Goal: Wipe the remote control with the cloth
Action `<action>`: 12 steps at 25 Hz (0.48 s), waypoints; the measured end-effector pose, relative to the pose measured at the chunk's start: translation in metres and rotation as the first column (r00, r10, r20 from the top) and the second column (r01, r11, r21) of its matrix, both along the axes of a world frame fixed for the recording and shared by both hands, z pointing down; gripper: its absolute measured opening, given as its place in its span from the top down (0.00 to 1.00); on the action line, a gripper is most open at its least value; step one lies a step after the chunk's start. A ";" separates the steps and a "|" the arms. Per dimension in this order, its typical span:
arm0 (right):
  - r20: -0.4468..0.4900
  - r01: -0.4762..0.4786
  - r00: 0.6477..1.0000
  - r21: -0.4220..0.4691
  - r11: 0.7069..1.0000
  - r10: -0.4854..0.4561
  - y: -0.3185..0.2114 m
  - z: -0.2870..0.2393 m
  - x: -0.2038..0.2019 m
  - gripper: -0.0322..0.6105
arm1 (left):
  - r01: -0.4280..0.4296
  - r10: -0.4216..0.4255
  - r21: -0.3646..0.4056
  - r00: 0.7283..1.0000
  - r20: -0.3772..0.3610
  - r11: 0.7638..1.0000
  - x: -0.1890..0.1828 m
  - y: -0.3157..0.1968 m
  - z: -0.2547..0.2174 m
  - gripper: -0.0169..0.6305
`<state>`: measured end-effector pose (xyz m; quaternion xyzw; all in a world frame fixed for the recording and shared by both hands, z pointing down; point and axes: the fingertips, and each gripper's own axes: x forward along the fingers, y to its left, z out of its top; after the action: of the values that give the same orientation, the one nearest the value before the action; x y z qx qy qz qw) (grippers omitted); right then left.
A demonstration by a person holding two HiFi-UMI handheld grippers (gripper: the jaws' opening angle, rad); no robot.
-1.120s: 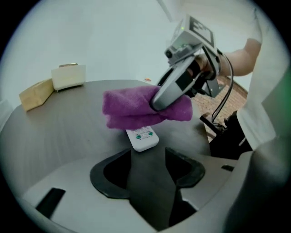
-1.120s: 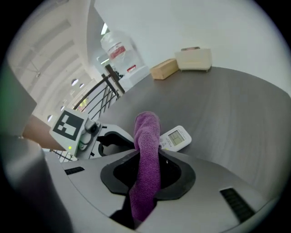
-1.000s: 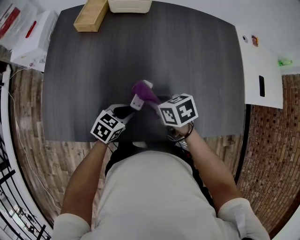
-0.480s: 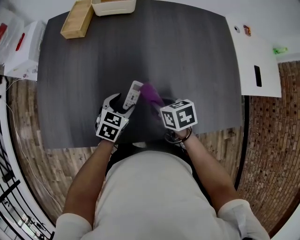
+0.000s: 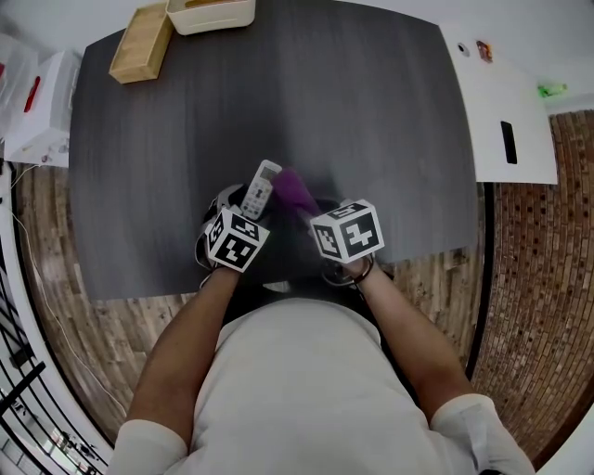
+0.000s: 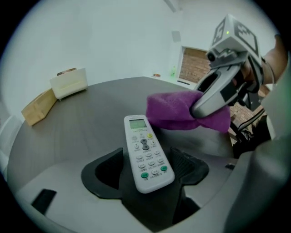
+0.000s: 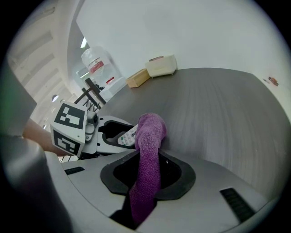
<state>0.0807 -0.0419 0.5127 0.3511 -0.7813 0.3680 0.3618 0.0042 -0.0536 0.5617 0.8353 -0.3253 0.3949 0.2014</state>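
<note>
A white remote control (image 5: 260, 188) lies face up on the dark table (image 5: 371, 111), pointing away from me. My left gripper (image 5: 243, 206) straddles its near end. In the left gripper view the remote control (image 6: 145, 152) sits between the opening jaws with a gap on each side, and the pads do not press it. My right gripper (image 5: 311, 215) is shut on a purple cloth (image 5: 295, 190), which hangs just right of the remote. The cloth (image 7: 148, 154) runs up between the right jaws and folds over at the top, beside the remote (image 7: 128, 135).
A wooden box (image 5: 141, 42) and a white tray (image 5: 212, 13) stand at the table's far left corner. A white box (image 5: 37, 102) sits off the left edge. A white side table (image 5: 506, 111) with a black item (image 5: 510, 141) adjoins on the right.
The remote has swung away from the cloth to the left and come down flat. The left jaws have spread apart around it. The right gripper keeps hold of the cloth.
</note>
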 end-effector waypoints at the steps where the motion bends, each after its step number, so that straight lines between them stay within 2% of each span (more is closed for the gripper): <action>1: -0.001 0.004 1.000 0.003 1.000 -0.004 0.000 0.000 0.000 0.81 | 0.014 -0.014 0.001 1.000 -0.011 1.000 -0.001 -0.001 0.000 0.50; 2: -0.004 0.009 1.000 0.005 1.000 -0.009 -0.001 0.000 0.000 0.81 | 0.028 -0.028 -0.002 0.999 -0.029 1.000 -0.003 -0.002 -0.001 0.51; 3: -0.006 0.012 1.000 0.007 1.000 -0.012 0.000 0.000 0.000 0.81 | 0.040 -0.040 -0.012 0.998 -0.053 0.999 -0.005 -0.003 -0.002 0.58; 5: -0.006 0.013 1.000 0.009 1.000 -0.013 0.000 0.000 0.001 0.81 | 0.044 -0.049 -0.045 0.993 -0.107 0.998 -0.007 -0.002 -0.004 0.58; 7: -0.006 0.012 1.000 0.010 1.000 -0.011 0.001 -0.001 0.002 0.81 | 0.045 -0.064 -0.107 0.981 -0.184 0.993 -0.005 0.002 -0.007 0.59; 8: -0.005 0.012 1.000 0.013 1.000 -0.012 0.001 -0.002 0.002 0.81 | 0.054 -0.094 -0.162 0.965 -0.246 0.985 -0.004 0.006 -0.010 0.59; 9: -0.004 0.014 1.000 0.017 1.000 -0.014 0.001 -0.004 0.002 0.81 | 0.068 -0.146 -0.236 0.933 -0.329 0.969 -0.002 0.011 -0.015 0.59; 10: -0.002 0.018 1.000 0.023 1.000 -0.018 0.001 -0.005 0.001 0.81 | 0.081 -0.223 -0.327 0.878 -0.423 0.942 0.001 0.016 -0.021 0.59; 11: 0.000 0.022 1.000 0.029 0.999 -0.022 0.001 -0.007 0.000 0.81 | 0.086 -0.316 -0.422 0.799 -0.512 0.902 0.003 0.021 -0.028 0.59; 12: 0.003 0.026 1.000 0.034 0.999 -0.026 0.001 -0.008 -0.001 0.81 | 0.079 -0.408 -0.509 0.706 -0.579 0.857 0.004 0.025 -0.034 0.59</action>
<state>0.0801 -0.0413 0.5043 0.3462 -0.7927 0.3506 0.3591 0.0084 -0.0290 0.5275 0.7981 -0.2418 0.1013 0.5425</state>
